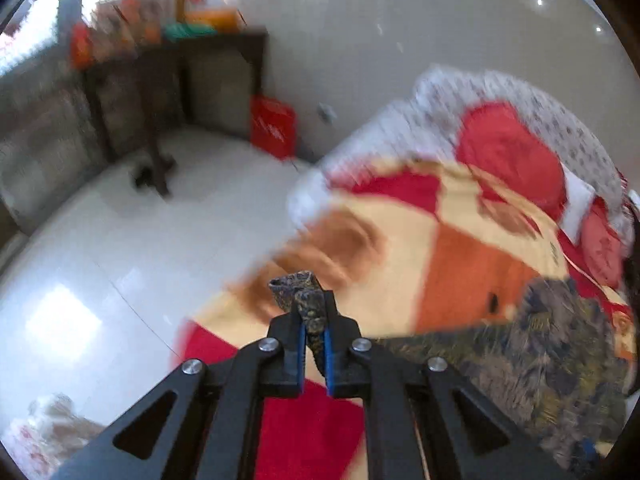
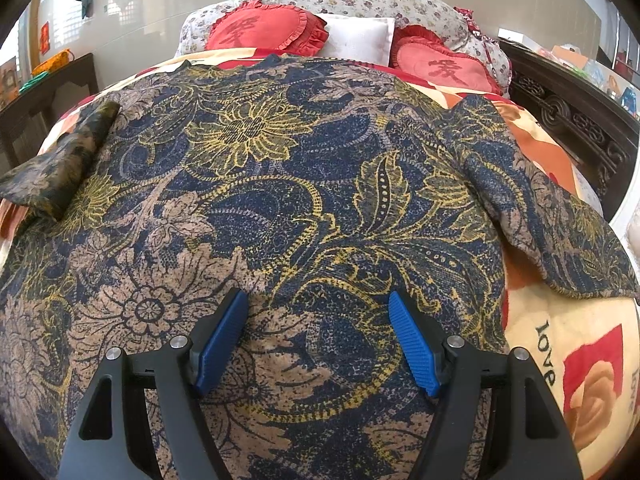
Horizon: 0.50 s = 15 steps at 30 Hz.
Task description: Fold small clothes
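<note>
A dark blue, tan and yellow floral garment (image 2: 280, 208) lies spread flat on the bed, one sleeve (image 2: 560, 220) stretched out to the right. My right gripper (image 2: 318, 300) is open and empty, its blue pads just above the garment's near part. My left gripper (image 1: 311, 308) is shut on the garment's left sleeve end (image 1: 302, 288), held up off the bed; the rest of the garment (image 1: 520, 352) lies to its right. In the right wrist view the lifted left sleeve (image 2: 68, 164) is folded up at the garment's left edge.
The bed has a red, orange and cream blanket (image 2: 580, 360), two red heart cushions (image 2: 264, 28) and a white pillow (image 2: 360, 38) at its head. A dark carved cabinet (image 2: 580, 128) stands to the right. A dark table (image 1: 172, 76), a red bag (image 1: 274, 126) and white tile floor (image 1: 120, 260) are on the left.
</note>
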Motion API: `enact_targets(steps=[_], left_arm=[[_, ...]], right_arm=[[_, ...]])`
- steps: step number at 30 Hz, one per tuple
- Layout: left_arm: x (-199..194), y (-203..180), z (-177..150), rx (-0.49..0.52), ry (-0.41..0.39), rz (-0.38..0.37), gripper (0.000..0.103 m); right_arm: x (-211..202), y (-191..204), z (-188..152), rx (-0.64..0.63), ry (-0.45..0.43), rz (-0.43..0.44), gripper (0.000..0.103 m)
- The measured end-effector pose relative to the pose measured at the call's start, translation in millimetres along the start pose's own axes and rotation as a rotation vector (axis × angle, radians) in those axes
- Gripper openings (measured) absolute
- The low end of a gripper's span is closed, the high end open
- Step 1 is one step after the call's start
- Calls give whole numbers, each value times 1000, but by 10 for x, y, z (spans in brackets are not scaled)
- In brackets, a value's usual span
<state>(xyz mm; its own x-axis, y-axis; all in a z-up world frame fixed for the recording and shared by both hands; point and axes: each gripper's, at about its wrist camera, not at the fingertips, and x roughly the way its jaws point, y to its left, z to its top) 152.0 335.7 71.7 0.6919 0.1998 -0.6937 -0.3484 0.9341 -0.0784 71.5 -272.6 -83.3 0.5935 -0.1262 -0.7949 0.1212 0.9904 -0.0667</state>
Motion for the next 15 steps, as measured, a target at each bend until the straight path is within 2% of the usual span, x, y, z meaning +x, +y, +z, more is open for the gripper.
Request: enact_targets(steps=[3,5,8,11,15], left_arm=[[-353,401,362,-92,-154,87,7],[-536,580,564,-134,-230,130,7],[-684,576,800,-122,-254,80,7],[-785,116,796,-13,-282,-54,7],[-736,-940,448,114,-232,-363,7]], right_arm=[[-2,-1,-1,1,0,1,86],[1,2,1,1,0,1,86],[0,2,1,0,0,0,86],[-1,6,0,0,0,0,86],[1,4,2,0,0,0,86]])
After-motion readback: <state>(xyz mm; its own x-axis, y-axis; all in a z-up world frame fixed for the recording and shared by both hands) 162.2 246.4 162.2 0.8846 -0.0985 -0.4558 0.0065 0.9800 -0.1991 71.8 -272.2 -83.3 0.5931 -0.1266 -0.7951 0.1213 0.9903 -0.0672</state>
